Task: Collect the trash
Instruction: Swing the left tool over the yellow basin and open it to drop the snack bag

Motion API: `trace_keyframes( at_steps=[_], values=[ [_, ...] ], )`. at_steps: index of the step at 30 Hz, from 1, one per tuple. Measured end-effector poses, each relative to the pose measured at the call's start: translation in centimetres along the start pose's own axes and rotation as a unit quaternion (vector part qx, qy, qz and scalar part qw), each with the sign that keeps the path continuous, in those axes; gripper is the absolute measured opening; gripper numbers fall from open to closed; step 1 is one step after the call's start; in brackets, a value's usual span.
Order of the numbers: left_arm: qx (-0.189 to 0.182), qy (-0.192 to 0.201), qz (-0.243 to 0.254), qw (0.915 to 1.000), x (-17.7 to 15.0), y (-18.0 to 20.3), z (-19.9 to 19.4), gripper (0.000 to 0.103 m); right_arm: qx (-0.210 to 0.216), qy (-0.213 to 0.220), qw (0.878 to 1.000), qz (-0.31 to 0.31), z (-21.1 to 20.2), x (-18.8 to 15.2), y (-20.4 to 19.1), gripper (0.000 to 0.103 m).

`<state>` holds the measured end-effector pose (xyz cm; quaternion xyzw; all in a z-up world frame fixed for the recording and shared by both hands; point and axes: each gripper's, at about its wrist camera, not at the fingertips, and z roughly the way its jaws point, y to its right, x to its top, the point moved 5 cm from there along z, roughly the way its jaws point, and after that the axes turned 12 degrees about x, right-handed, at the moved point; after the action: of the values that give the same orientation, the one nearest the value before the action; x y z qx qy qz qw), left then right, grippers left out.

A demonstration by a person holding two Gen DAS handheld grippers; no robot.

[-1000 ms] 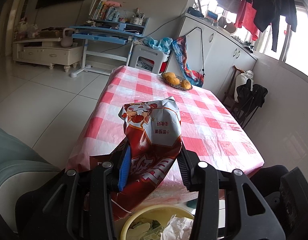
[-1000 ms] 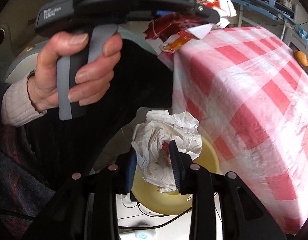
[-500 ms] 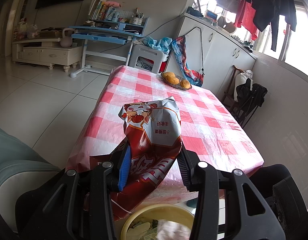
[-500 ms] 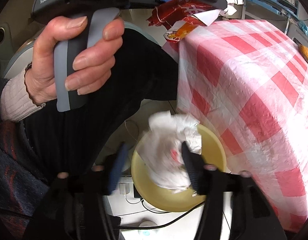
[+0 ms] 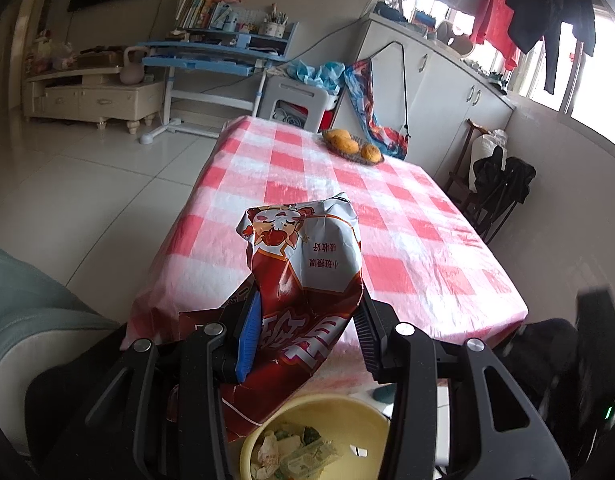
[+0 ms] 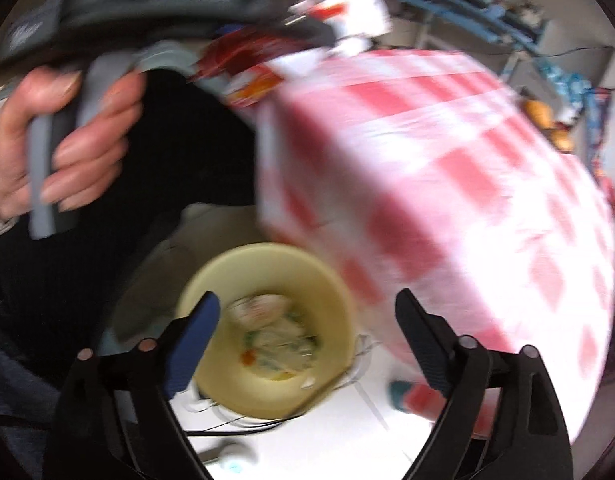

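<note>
My left gripper [image 5: 305, 322] is shut on a crumpled red and white snack bag [image 5: 303, 280], held above the near edge of the table. Below it stands a yellow trash bin [image 5: 371, 416] with wrappers inside. In the right wrist view, which is blurred, my right gripper [image 6: 305, 322] is open and empty above the same bin [image 6: 267, 264]. The crumpled white paper [image 6: 267, 312] lies inside the bin. The left gripper and its bag [image 6: 339, 12] show at the top of that view, held by a hand.
The table has a red and white checked cloth [image 5: 347, 208]. A basket of oranges [image 5: 351, 146] sits at its far end. A dark chair [image 5: 495, 196] stands to the right. Cables lie on the floor by the bin [image 6: 235, 420].
My right gripper opened and let go of the crumpled white paper, which dropped into the yellow bin. The left gripper kept still with the snack bag.
</note>
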<state>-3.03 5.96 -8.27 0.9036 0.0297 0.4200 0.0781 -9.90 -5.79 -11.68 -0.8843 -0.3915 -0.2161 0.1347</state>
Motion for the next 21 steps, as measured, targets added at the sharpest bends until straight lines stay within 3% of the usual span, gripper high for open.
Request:
trace_keyframes(
  at_steps=[6, 11, 13, 17, 21],
  values=[
    [0.001, -0.027, 0.018, 0.9995, -1.7, 0.8, -0.1, 0.041, -0.094, 0.038, 0.994, 0.047, -1.8, 0.5, 3.3, 0.094],
    [0.0, -0.066, 0.038, 0.9971, -3.5, 1.7, 0.0, 0.041, -0.173, 0.068, 0.98, 0.071, -3.6, 0.4, 4.8, 0.095],
    [-0.001, -0.086, 0.046, 0.9952, -4.5, 2.0, 0.0, 0.041, -0.179, 0.081, 0.977, 0.088, -4.1, 0.3, 5.5, 0.095],
    [0.013, -0.134, 0.067, 0.9887, -6.4, 2.7, 0.3, 0.041, -0.15, 0.092, 0.973, 0.15, -3.8, -0.1, 6.8, 0.095],
    [0.015, -0.2, 0.096, 0.9751, -9.0, 3.2, 0.9, 0.043, -0.154, 0.087, 0.968, 0.179, -2.9, -0.8, 7.6, 0.095]
  ],
)
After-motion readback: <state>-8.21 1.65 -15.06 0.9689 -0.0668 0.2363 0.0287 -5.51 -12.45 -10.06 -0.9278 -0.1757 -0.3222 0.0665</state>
